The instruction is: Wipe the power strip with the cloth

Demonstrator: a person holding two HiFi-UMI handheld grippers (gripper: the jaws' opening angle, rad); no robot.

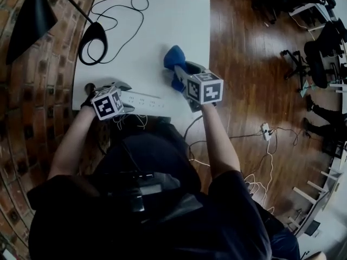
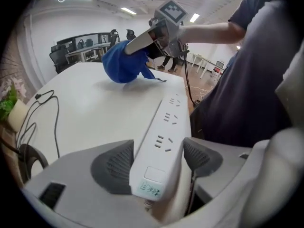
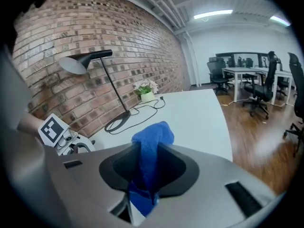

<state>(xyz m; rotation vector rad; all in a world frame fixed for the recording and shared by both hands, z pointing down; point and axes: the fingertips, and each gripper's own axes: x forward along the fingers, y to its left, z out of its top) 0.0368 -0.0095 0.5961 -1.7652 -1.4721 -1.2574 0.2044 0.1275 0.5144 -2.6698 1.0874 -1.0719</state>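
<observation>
Left tongs [image 2: 157,163] gape astride the power strip [image 2: 166,122] at the table's [image 1: 162,26] near edge, seemingly not pressing; right tongs [image 3: 147,171] clench blue cloth [image 3: 152,139]. Steady strip, then wipe lengthwise.

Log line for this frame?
left gripper: open, jaws astride strip | right gripper: shut on cloth | cloth: apart from strip | strip: on table

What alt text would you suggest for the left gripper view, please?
A white power strip lies on the white table between the open fingers of the left gripper. Beyond it, the right gripper holds a blue cloth over the table.
</observation>
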